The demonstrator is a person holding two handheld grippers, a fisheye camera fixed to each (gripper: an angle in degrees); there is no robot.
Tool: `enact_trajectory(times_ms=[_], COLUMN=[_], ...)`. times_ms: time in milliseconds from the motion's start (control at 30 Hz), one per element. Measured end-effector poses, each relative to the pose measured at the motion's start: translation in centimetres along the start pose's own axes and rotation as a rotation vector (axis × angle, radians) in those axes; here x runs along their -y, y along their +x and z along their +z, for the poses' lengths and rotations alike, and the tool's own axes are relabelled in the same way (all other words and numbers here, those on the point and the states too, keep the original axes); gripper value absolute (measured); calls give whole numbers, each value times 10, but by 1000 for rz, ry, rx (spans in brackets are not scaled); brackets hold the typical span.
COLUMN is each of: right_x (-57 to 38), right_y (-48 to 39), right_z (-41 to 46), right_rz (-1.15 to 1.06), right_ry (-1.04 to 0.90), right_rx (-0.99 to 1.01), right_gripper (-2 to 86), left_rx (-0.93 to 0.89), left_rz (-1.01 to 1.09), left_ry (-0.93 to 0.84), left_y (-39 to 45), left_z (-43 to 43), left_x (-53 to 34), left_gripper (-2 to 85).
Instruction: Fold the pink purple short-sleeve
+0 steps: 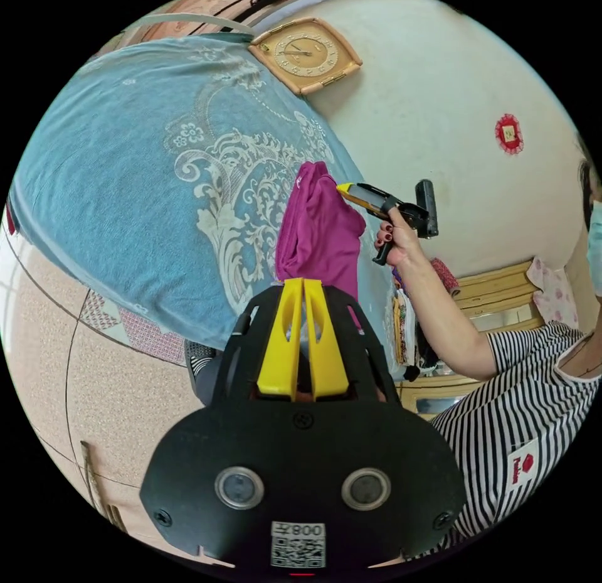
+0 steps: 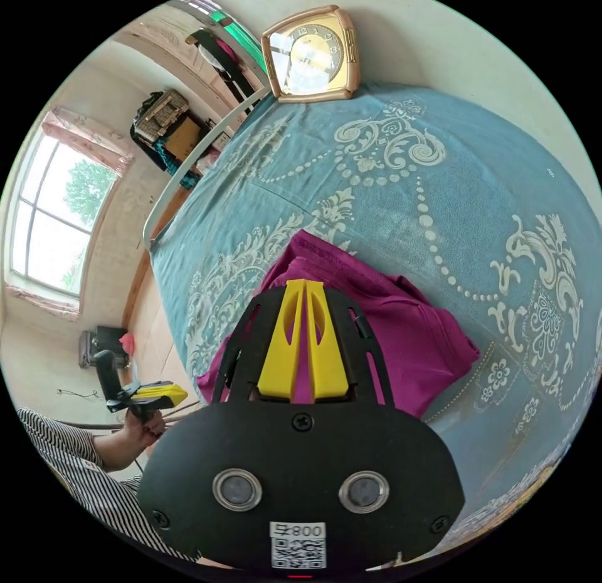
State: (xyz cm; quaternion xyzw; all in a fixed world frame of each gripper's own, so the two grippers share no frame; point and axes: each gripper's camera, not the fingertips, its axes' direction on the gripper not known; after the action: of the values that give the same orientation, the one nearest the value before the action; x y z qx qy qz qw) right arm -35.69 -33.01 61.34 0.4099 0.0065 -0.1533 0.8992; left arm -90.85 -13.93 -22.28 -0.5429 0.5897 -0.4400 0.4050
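The pink purple short-sleeve (image 1: 320, 238) lies in a folded heap on a blue patterned bedspread (image 1: 125, 169). In the right gripper view the shirt (image 2: 407, 332) spreads under and beyond my right gripper (image 2: 304, 283), whose yellow jaws stand shut. Seen from the left gripper view, the right gripper (image 1: 340, 187) is held in a hand, and its tips touch the shirt's edge. I cannot tell whether any cloth is pinched. My left gripper (image 1: 303, 282) is shut with its tips near the shirt's near edge. The right gripper view shows the left gripper (image 2: 182, 393) just off the bed's side, apart from the shirt.
The bedspread (image 2: 439, 200) has bare room around the shirt. A clock (image 2: 310, 53) leans at the bed's far end against a pale wall. A person in a striped top (image 1: 520, 407) stands beside the bed. Tiled floor (image 1: 94, 382), wooden furniture (image 1: 495, 294) and a window (image 2: 56, 219) surround it.
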Motion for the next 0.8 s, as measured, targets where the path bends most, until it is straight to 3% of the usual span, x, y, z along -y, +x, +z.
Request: enact_trajectory(times_ms=[133,233,400,533,633,800], right_x=[10,8,9,9,16,7], right_y=[-27,-45,-50,-65,-67,-67], right_z=[32,35,26,13,39,20], right_rz=[-77,-121,-104,-121,-119,-113], right_ry=[-110,-66,-102,-2,-113,-72], right_rx=[-164,-222,-133,-116,-122,-82], right_gripper=[1,1,1,1,1,1], left_rx=[90,197,232,238,229,249], left_rz=[93,138,167,179,172,195], left_ry=[-45,-100,-129,-127,-130,-127], left_y=[10,13,14,15,15,23], left_z=[14,29,36,35,36,33], left_x=[11,19,19,15,15,13], left_gripper=[1,1,1,1,1,1])
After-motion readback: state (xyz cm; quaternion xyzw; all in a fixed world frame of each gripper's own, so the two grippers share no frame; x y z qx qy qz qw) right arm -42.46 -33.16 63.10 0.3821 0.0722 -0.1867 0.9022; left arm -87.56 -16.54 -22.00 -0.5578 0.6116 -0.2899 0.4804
